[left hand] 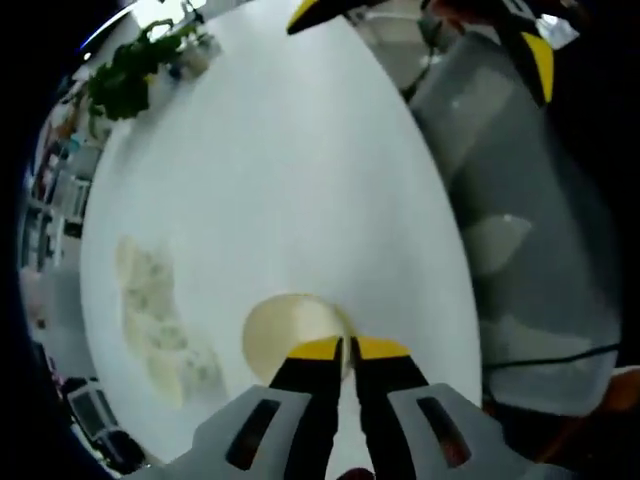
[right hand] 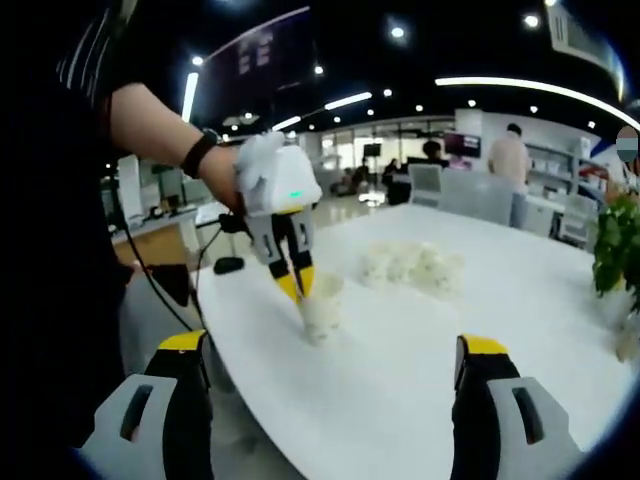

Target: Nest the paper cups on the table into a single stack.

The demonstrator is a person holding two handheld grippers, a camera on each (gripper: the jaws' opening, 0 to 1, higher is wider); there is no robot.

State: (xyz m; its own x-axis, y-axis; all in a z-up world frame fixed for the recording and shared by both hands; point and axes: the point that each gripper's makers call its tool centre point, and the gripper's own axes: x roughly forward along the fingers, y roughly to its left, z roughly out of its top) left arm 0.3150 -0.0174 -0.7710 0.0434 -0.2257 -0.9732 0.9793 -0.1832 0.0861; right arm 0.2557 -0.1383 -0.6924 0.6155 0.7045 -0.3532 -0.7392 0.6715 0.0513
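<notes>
Left gripper pinches one cup by its rim; right jaws gape empty — several cups wait unstacked on the bench.

This is a large open-plan office or showroom floor. In the right gripper view, beyond the yellow fingertips, a big white oval table runs out under a dark ceiling lit by long strip lights and small round spotlights. Past the table's far edge stand desks and office chairs, with 1 person standing among them and shelving along the wall behind. A leafy potted plant sits at the table's right end. In the left gripper view, ahead of the fingertips, that plant stands at the table's far end, with a pale tiled floor off to the right.
</notes>
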